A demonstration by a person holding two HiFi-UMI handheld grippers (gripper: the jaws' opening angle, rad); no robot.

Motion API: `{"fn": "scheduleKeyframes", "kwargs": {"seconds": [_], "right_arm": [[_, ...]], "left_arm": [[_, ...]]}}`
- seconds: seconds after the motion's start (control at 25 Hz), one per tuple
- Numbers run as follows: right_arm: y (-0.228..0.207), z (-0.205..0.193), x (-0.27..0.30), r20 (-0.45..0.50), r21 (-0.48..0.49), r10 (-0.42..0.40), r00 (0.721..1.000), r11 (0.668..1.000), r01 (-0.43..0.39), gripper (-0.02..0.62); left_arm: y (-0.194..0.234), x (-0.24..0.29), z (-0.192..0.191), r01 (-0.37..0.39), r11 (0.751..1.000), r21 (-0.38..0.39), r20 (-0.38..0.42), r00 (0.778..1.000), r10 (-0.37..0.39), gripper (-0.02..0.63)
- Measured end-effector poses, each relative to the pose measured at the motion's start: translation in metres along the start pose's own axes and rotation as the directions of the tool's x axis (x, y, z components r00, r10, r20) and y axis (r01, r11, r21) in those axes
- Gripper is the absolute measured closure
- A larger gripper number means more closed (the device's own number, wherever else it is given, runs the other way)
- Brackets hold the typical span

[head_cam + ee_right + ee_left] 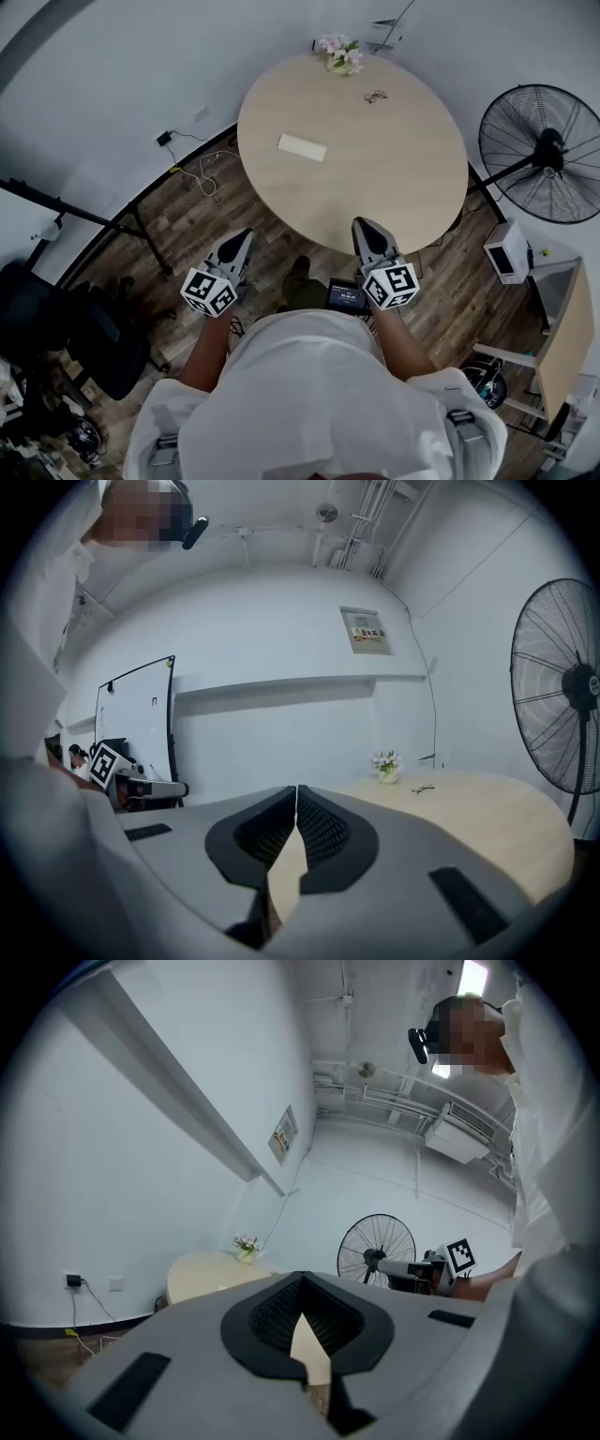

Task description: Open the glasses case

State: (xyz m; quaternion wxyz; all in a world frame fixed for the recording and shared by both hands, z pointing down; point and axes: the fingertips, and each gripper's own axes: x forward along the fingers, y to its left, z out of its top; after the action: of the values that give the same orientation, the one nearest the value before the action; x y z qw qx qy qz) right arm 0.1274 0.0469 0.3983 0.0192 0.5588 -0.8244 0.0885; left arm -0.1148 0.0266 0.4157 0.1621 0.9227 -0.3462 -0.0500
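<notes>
- The glasses case (302,147), a pale flat rectangle, lies shut on the round bench (394,187). It sits left of the bench's middle, nearer the left edge than the right and well back from the near edge.
- Nothing touches the case; both tongs are well apart from it.
- The left tongs (242,234) are held over the wooden floor (187,202), short of the bench's near-left edge. Their jaws are together at the tips with nothing between them, as the left gripper view shows.
- The right tongs (364,225) hang just at the bench's near edge, their tips over the rim. The jaws are pressed together and empty.
- A small pot of flowers (339,53) stands at the far edge.
- A pair of spectacles (376,96) lies just inside the far edge, to the right of the flowers.
- A standing fan (548,155) is on the floor beyond the bench's right edge.
</notes>
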Motion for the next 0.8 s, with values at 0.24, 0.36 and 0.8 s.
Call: {"fn": "scheduleKeyframes", "kwargs": {"seconds": [0.24, 0.36, 0.8], "right_arm": [[-0.023, 0.009, 0.055, 0.008, -0.036, 0.076, 0.997, 0.996, -0.076, 0.569], [-0.032, 0.004, 0.079, -0.026, -0.099, 0.126, 0.992, 0.987, -0.128, 0.569], [-0.055, -0.034, 0.162, -0.196, -0.22, 0.174, 0.965, 0.951, -0.216, 0.568]], "left_arm": [[0.04, 0.054, 0.012, -0.014, 1.0, 0.003, -0.048, 0.999, 0.014, 0.594], [0.056, 0.081, 0.01, -0.016, 1.0, 0.002, -0.078, 0.997, 0.016, 0.594], [0.12, 0.144, 0.006, -0.064, 0.997, 0.046, -0.134, 0.989, 0.069, 0.594]]}}
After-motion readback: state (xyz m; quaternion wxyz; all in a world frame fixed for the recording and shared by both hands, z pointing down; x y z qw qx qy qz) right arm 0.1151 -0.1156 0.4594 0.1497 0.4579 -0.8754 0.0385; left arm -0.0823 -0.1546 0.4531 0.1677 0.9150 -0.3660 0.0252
